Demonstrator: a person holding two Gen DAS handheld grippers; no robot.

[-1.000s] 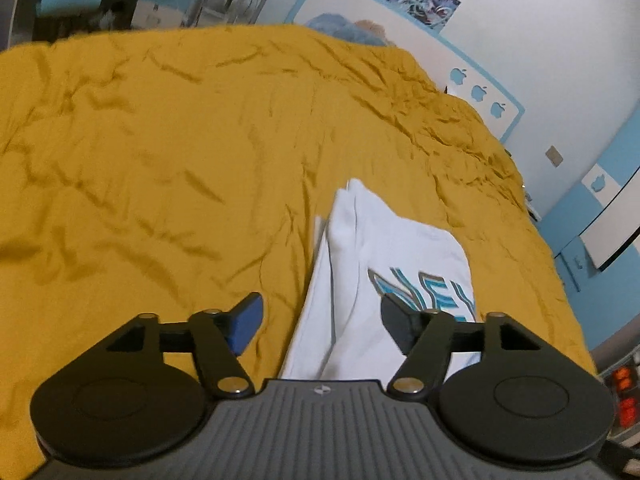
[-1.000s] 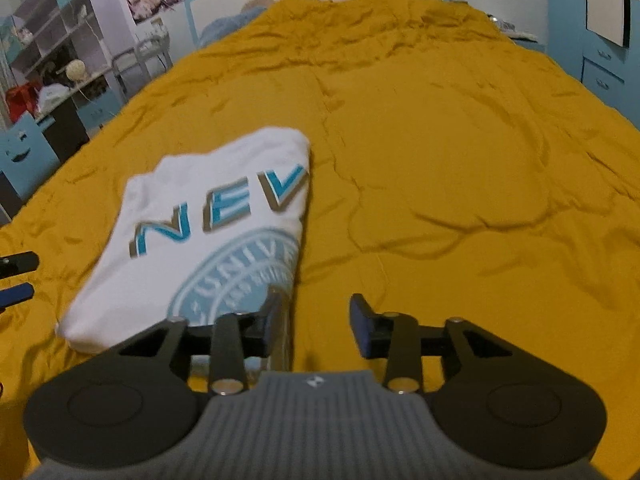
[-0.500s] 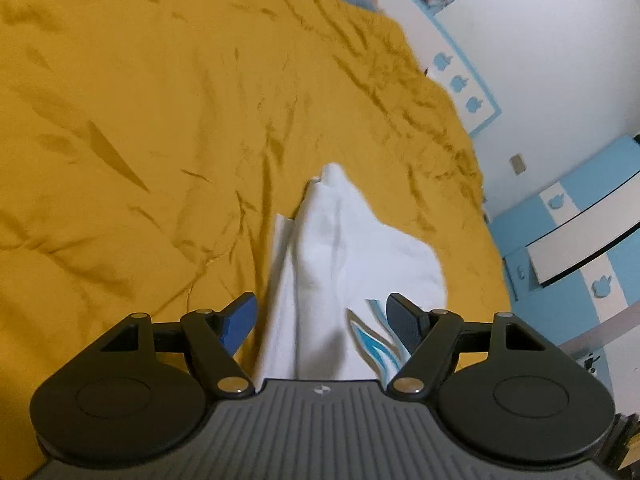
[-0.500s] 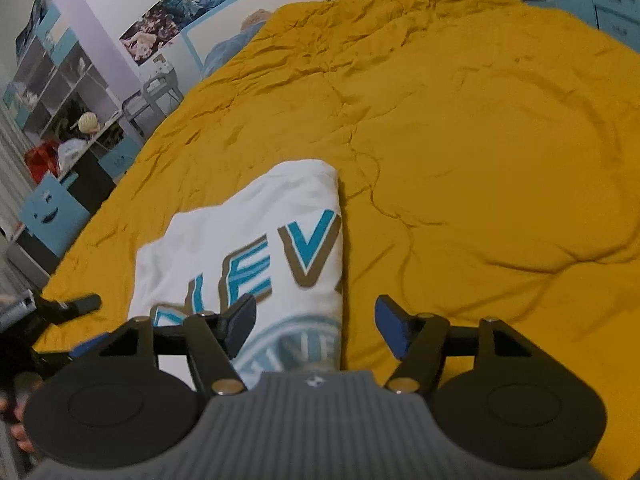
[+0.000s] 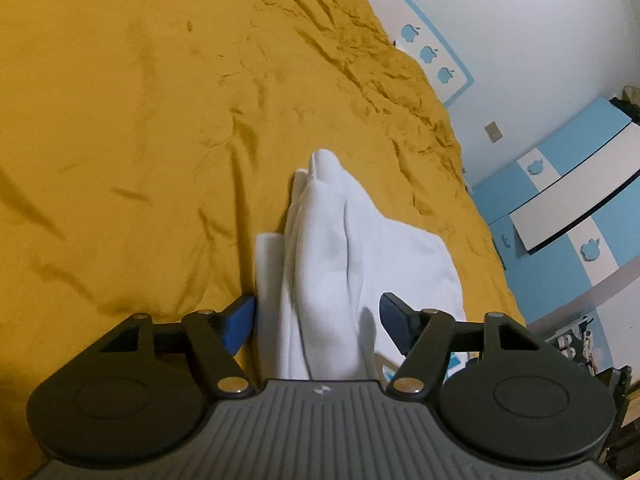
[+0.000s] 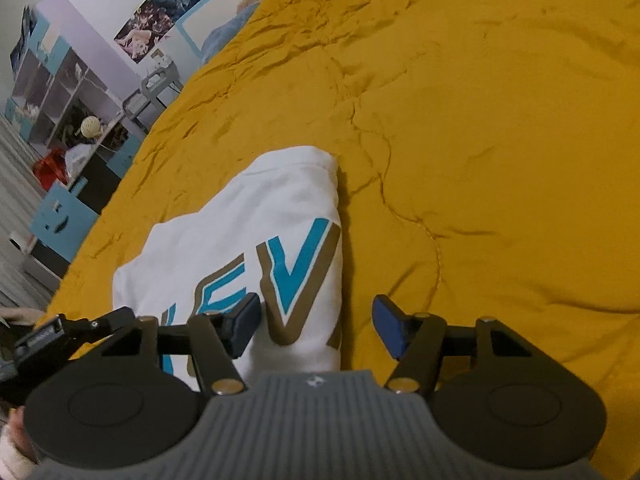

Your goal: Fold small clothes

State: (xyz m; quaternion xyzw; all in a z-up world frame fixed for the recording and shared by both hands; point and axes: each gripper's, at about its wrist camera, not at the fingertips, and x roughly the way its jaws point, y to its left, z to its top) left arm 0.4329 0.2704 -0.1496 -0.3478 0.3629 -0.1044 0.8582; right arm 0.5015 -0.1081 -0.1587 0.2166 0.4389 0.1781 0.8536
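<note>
White fabric of a folded T-shirt is seen directly in front of the left gripper, on a yellow bedspread. The jaws of this gripper are held wide apart and have just been closing a little. A raised ridge of the cloth lies between them, but the blue pads are not pressed on it; a gap is seen at the right pad, and the left pad stands just beside the edge of the cloth. Nothing is gripped by it.

From the right gripper, the same T-shirt is seen ahead and to the left, with large blue letters with brown outline on its upper side. The folded right edge of the garment runs forward between the jaws. These jaws are also wide apart and have just been closing slightly. The left finger stands over the printed cloth, while the right one is over the bare bedspread. Whether the left finger touches the cloth cannot be told. Nothing is clamped.

At the left edge of the right view, part of the left gripper is visible, near the other side of the T-shirt.
</note>
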